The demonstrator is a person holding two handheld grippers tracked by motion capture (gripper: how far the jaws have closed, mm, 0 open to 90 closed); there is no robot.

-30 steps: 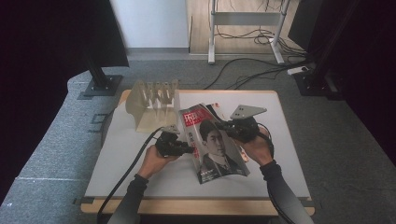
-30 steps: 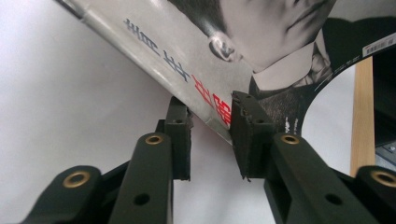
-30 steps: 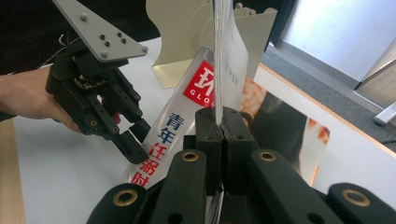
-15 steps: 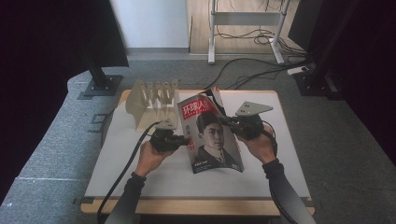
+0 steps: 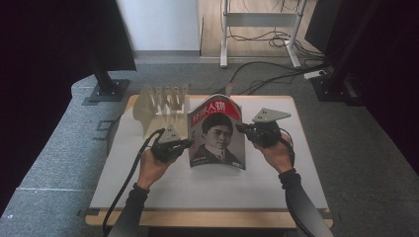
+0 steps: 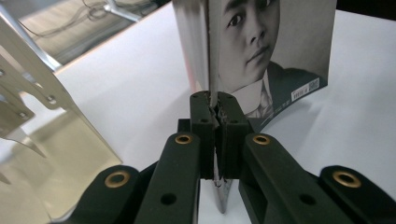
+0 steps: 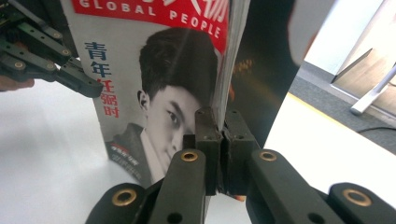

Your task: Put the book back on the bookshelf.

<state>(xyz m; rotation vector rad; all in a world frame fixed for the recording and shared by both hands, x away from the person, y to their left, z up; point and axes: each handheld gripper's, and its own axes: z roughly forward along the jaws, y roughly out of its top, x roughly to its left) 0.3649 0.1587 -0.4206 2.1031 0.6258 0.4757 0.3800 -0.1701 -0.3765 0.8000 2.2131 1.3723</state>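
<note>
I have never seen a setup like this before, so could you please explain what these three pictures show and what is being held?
No robot arm is here: a person sits at a white table and holds a hand tool with two black jaws in each hand. The high view looks down from above the person's side. The left gripper and the right gripper each pinch one side edge of a magazine with a portrait on its cover, standing it upright on the table. The left jaws have just been closing onto that edge. The other two pictures come from small cameras riding on each gripper, looking along its jaws at the clamped edge. Behind the magazine on the left stands a slotted wooden rack.
</note>
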